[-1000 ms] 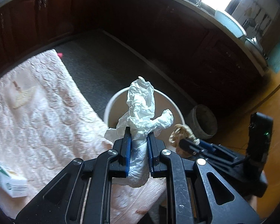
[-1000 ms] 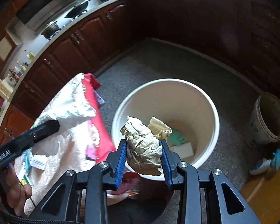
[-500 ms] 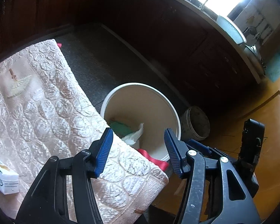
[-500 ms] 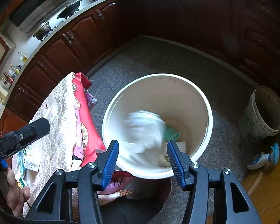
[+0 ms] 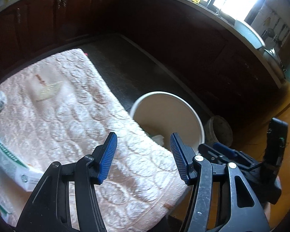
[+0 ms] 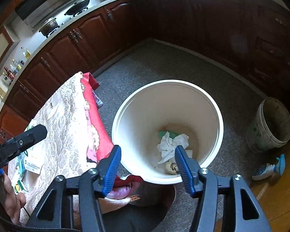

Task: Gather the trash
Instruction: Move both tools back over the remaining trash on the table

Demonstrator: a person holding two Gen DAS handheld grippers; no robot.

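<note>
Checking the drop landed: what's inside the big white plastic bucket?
In the big white plastic bucket: crumpled white tissue, a green scrap, a brownish wad. Anything beneath is hidden.

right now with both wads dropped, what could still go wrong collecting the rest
1. The white bucket stands tight against the table's hanging cloth; a swing back for more trash might snag the cloth or nudge the bucket.
2. The carton lies flat at the table edge, so the open left hand-held gripper could push it off rather than grasp it.
3. The right hand-held gripper, jaws just opened and empty, hangs by the rim and could clip it.
</note>
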